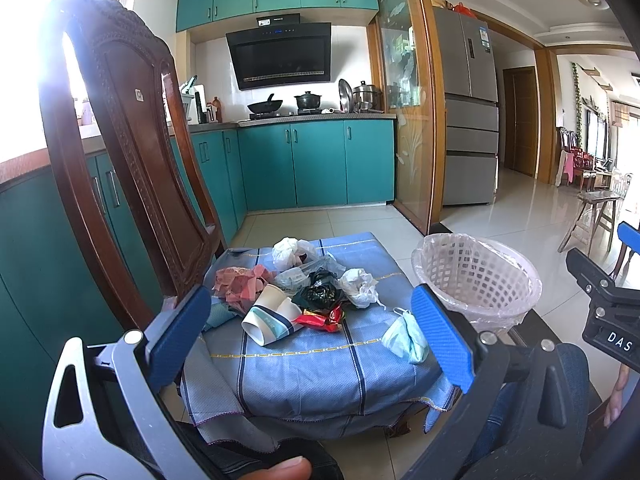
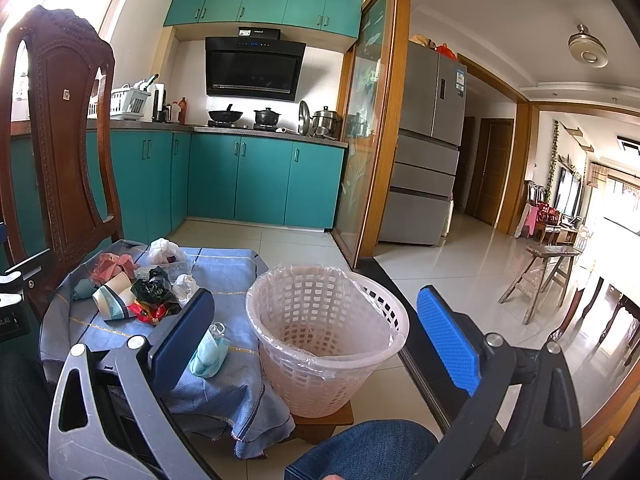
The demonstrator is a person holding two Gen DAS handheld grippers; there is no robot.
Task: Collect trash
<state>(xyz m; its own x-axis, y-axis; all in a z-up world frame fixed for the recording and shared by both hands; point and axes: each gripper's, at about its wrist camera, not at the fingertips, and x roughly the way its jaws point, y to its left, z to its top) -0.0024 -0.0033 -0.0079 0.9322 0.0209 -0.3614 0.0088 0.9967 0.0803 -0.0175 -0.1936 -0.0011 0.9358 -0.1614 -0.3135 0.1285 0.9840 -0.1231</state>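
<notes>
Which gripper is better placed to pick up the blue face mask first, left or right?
Probably the right gripper: open, with the face mask beside its left finger and the basket straight ahead. The left gripper faces the pile.

A blue striped cloth (image 1: 312, 364) covers the low seat. On it lie paper cups (image 1: 270, 314) at center, pink scraps (image 1: 240, 280) at ten o'clock, black plastic (image 1: 320, 290), white crumpled bags (image 1: 290, 250) at twelve, and a face mask (image 1: 406, 338) at four.
</notes>
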